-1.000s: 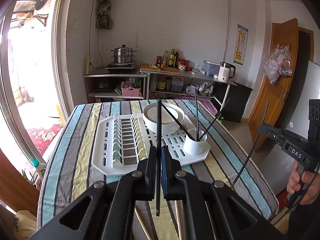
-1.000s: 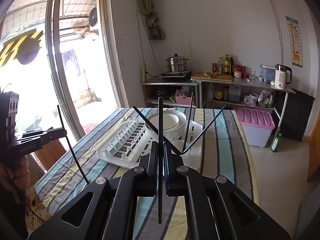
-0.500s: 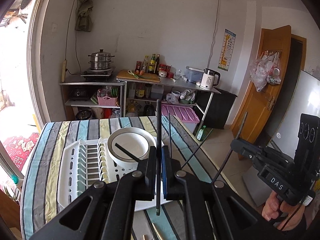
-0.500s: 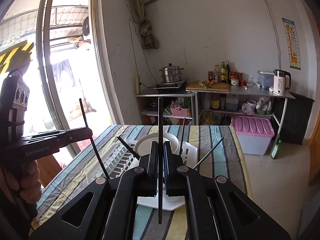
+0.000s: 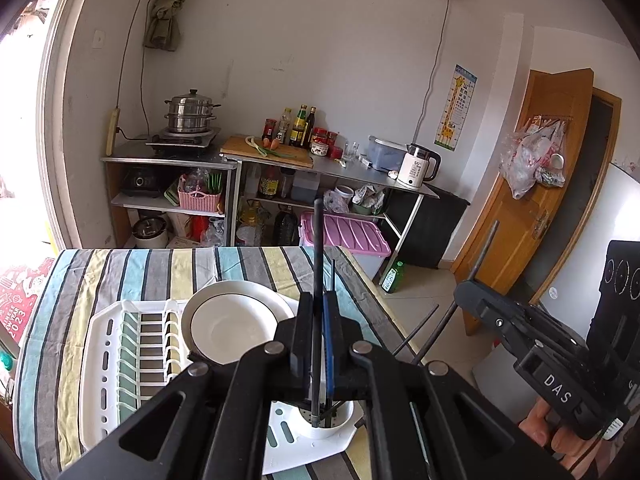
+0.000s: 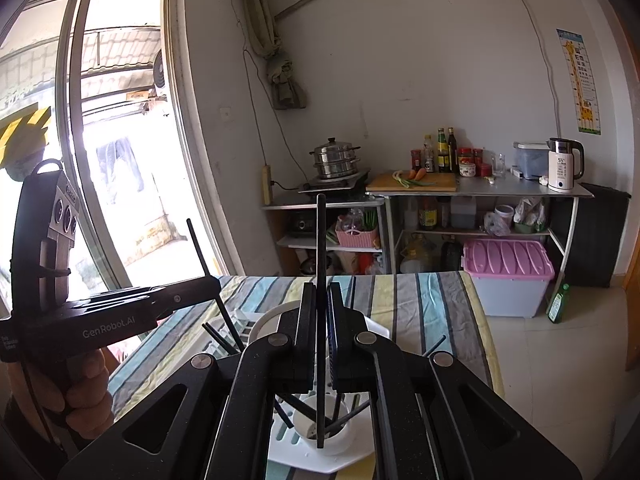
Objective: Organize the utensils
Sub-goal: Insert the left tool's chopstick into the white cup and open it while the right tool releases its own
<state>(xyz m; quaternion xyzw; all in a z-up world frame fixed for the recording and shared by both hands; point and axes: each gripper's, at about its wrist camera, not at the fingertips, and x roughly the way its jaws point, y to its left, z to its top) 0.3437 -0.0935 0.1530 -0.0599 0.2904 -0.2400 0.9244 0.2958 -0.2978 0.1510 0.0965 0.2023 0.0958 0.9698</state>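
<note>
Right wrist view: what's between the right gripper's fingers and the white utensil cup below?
Only the black chopstick that the right gripper holds; its lower end hangs over the white utensil cup, seemingly inside its mouth. Nothing else intervenes.

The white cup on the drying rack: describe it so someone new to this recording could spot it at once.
On the striped tablecloth lies a white dish rack. At its near right corner, beside the white bowl, stands the white cup. It alone is a small round holder with black chopsticks leaning out of it.
</note>
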